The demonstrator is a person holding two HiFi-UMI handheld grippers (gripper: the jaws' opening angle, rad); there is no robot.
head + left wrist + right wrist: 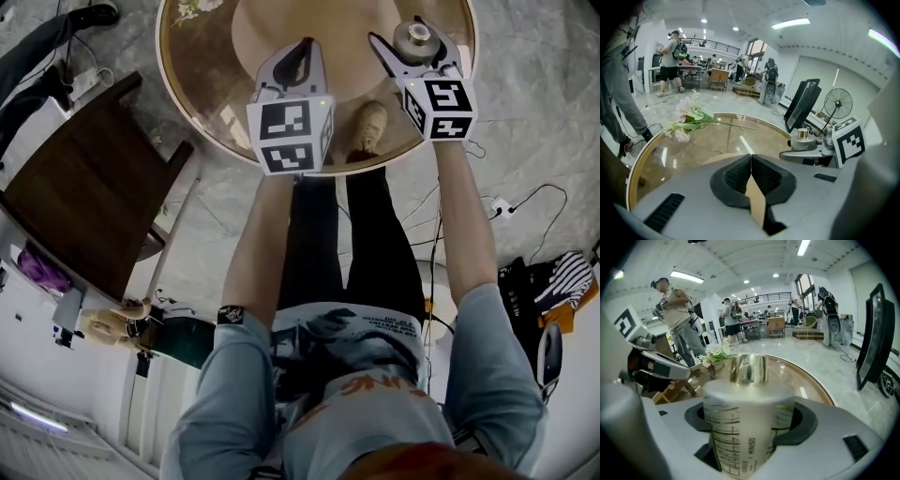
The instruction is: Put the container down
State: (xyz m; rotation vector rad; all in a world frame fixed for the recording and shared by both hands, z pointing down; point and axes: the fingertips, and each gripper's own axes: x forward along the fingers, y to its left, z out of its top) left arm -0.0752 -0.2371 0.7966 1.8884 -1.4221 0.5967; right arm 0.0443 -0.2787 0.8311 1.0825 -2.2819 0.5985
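At far left, chair (84, 202): dark wood, standing beside the table and clear of my work.
Table (202, 66): round, with a glass top in a tan rim; my shoe (368, 127) shows through the glass near the lower edge.
Flowers (691, 117): a pale pink spray lying flat on the far side of the glass, well apart from both my grippers.
Left gripper (302, 52): its black pads are pressed together with nothing between them. It hangs idle over the near part of the table, just beside the right one.
Container (747, 427): a frosted bottle with printed lines and a gold cap (748, 369). It stands upright between my right jaws, over the right part of the table, not on the glass as far as I can judge.
Right gripper (411, 52): its jaws are spread to the bottle's width and clamped on the body, cap pointing away from me.
Height: I cannot tell how far the base is from the glass.
Risk, hard landing: coming down blind could knock the base on the glass.
Risk, tipping: letting go before the base sits flat, or with the bottle tilted, could topple it.
Risk, edge: I judge the spot fairly close to the right rim, so a toppled bottle might roll off.
Risk, drag: pulling back before the jaws open wide could drag it over.
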